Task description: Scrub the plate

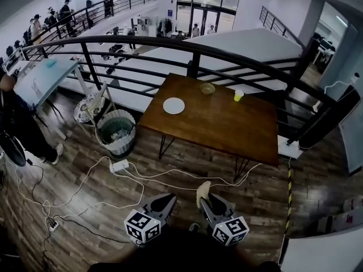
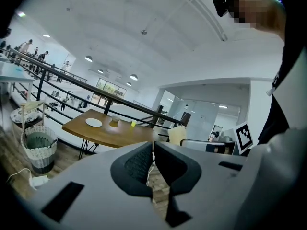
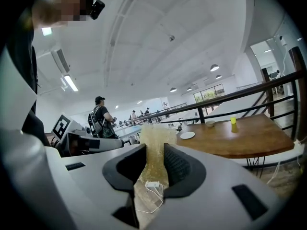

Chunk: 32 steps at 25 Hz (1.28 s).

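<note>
The white plate (image 1: 173,105) lies on the far left part of a brown wooden table (image 1: 227,126), well away from both grippers. In the left gripper view the plate (image 2: 93,122) is small and distant; the right gripper view also shows the plate (image 3: 187,135) far off. My right gripper (image 1: 205,202) is low in the head view, shut on a yellowish sponge (image 1: 202,190) that sticks out past its jaws. The sponge (image 3: 154,143) fills the gap between them. My left gripper (image 1: 168,199) hangs beside it, shut, nothing in it.
A small bowl (image 1: 207,88) and a yellow cup (image 1: 239,95) stand on the table's far side. A wicker bin (image 1: 116,130) sits left of the table. White cables and a power strip (image 1: 119,165) trail over the wooden floor. A black railing (image 1: 193,50) runs behind; a person (image 1: 17,118) stands at far left.
</note>
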### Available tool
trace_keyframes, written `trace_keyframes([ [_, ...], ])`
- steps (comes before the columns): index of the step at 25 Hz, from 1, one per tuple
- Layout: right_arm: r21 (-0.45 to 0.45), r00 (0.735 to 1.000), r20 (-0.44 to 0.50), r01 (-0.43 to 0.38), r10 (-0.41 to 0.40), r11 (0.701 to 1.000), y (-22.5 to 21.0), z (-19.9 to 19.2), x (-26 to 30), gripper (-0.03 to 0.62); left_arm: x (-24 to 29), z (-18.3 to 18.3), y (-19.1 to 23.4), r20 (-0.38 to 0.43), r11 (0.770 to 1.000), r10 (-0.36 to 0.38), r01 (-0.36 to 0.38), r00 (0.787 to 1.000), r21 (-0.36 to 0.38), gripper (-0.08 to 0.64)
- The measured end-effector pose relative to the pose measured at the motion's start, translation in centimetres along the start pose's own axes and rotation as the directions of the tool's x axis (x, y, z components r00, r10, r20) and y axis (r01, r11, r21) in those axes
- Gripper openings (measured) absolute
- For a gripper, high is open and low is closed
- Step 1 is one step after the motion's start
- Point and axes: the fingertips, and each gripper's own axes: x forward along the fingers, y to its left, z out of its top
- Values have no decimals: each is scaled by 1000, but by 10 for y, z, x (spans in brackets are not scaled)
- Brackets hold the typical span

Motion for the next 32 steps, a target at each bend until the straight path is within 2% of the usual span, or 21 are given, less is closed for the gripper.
trace_keyframes([
  [4,17,1000,-10,-16,16,1000,-25,3,-14,126,17,2,-14,6,999,45,-45,999,-3,26],
  [12,64,993,-46,-107,110,992,-55,-3,-27,126,33,-12,-42,-13,991,130,-130,991,-30,26],
  [21,110,975,-79,-201,210,973,-56,-16,-13,126,24,-13,-35,-27,967,251,-252,968,-31,26],
  [26,107,973,-88,-202,211,974,-60,-11,7,126,35,-7,-17,-44,970,243,-244,969,-20,26],
  [32,97,990,-75,-115,122,989,-77,12,46,127,63,23,24,-31,987,160,-161,987,-20,26],
])
